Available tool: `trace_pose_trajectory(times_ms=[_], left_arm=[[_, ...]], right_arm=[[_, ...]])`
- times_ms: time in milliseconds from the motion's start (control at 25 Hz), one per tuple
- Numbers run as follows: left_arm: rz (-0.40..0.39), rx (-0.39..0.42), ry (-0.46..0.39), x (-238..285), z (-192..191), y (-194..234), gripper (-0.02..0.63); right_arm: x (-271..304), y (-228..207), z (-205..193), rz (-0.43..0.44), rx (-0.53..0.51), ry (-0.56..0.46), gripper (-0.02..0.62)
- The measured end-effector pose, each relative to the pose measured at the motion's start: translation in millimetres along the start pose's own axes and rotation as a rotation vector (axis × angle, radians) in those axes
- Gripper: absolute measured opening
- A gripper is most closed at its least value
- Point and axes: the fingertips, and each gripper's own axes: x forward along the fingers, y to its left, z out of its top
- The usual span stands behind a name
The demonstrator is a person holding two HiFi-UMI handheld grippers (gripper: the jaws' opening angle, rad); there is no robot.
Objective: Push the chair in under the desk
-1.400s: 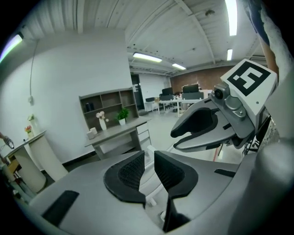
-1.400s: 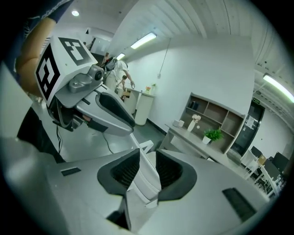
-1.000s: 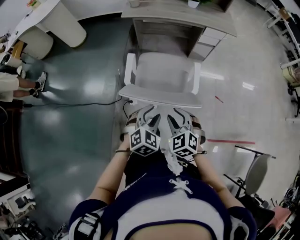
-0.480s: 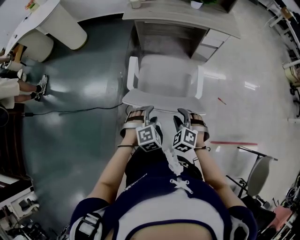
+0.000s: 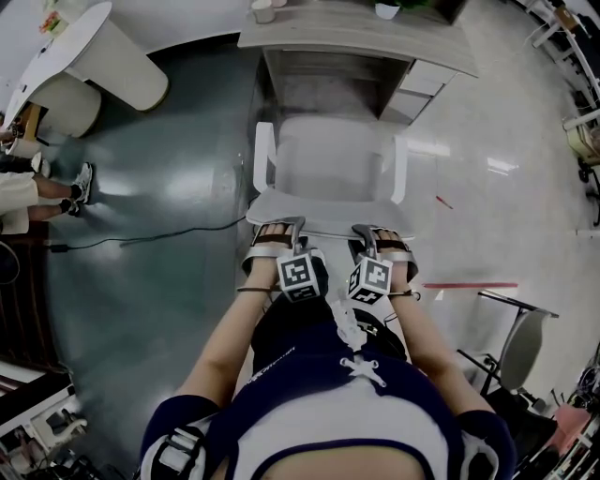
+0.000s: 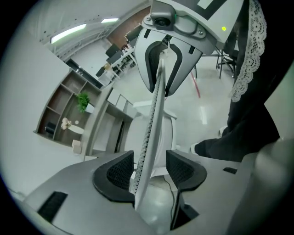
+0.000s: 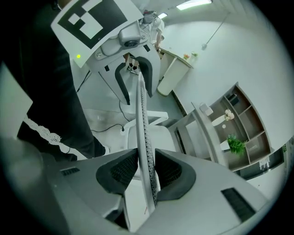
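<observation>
The white chair [image 5: 328, 159] stands on your side of the desk [image 5: 356, 37], squarely facing its open knee space, with the whole seat out in the open and its front edge just short of the desk's front. The backrest [image 5: 323, 211] is the part of the chair farthest from the desk, and both of your tools sit on its top edge. Your left gripper [image 5: 281, 228] straddles that edge on the side in line with the desk's knee space. Its jaws have just been opening and now stand spread wide, so the thin perforated rim runs between the pads [image 6: 121, 170] with a gap showing on either side and nothing pinched. Your right gripper [image 5: 380, 232] sits on the same edge toward the side of the desk's drawer stack [image 5: 422, 80]. Its jaws have just been closing, and its pads [image 7: 125, 170] lie against both faces of the rim, pinching it. Both tools point steeply down, away from you and toward the desk. A dark cable [image 5: 159, 230] trails over the floor out to the left of the desk, ending near the chair's base. A cup [image 5: 262, 11] stands on the desk's left end.
</observation>
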Motion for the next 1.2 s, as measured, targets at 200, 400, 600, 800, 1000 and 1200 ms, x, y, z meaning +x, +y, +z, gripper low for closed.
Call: trace_pose_trajectory(times_ms=[200, 400, 600, 800, 1000, 1200], left_arm=[[-0.02, -0.055, -0.043, 7.7, -1.0, 2.3, 0.187], [-0.057, -0.104, -0.076, 7.4, 2.0, 9.1, 0.161], [-0.046, -0.134, -0.125, 8.4, 4.2, 11.7, 0.169], [-0.07, -0.175, -0.166, 12.8, 8.9, 29.0, 0.183], [-0.066, -0.182, -0.184, 21.8, 9.6, 46.7, 0.184], [-0.053, -0.176, -0.193, 30.0, 9.8, 62.1, 0.187]], right_arm=[[2.8, 1.3, 1.7, 0.053, 0.055, -0.047, 0.109], [4.6, -1.0, 0.7, 0.05, 0.067, -0.071, 0.109], [6.7, -3.4, -0.3, 0.026, 0.042, -0.083, 0.107], [14.6, -19.2, -2.3, 0.024, 0.055, -0.07, 0.109], [24.9, -38.8, -2.8, 0.02, 0.074, -0.064, 0.109], [32.6, -52.0, -3.1, 0.019, 0.089, -0.062, 0.109]])
